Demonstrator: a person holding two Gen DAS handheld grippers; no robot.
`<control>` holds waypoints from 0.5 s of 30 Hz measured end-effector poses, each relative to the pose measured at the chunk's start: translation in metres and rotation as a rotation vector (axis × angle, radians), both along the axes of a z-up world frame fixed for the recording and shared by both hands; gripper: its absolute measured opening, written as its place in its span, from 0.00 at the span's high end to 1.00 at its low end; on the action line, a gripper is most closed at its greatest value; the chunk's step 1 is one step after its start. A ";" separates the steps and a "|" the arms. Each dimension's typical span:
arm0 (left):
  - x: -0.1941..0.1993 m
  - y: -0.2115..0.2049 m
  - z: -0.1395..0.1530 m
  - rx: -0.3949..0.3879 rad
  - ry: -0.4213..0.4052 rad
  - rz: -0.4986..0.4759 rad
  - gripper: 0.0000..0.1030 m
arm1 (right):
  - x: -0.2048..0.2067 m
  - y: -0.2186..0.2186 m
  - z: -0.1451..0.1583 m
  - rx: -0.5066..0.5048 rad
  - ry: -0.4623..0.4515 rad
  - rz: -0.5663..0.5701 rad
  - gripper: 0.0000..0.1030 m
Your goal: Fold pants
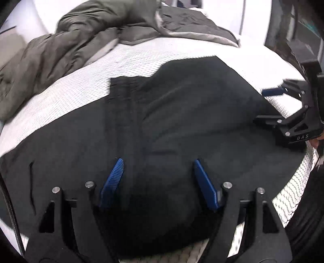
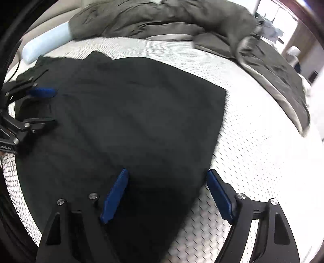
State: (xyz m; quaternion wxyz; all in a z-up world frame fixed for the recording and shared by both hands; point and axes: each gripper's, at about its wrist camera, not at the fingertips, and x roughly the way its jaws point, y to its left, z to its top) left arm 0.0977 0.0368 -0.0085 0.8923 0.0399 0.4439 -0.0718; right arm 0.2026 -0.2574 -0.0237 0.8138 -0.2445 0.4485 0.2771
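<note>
Nearest, the left gripper (image 1: 158,168) and right gripper (image 2: 167,180) are held spread and empty over the black pants (image 2: 125,113), already folded into a compact slab (further folding seems possible) on the white mattress (image 2: 253,141), a rumpled grey duvet (image 2: 162,18) beyond.

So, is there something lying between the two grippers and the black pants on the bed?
No, nothing visible. The left gripper and the right gripper both hang open directly over the black pants. The grey blanket lies farther back on the mattress, apart from the pants.
</note>
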 end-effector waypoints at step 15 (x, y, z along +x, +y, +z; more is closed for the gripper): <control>-0.144 0.228 0.027 -0.392 -0.179 0.844 0.02 | -0.004 -0.023 0.052 0.416 0.038 -0.133 0.08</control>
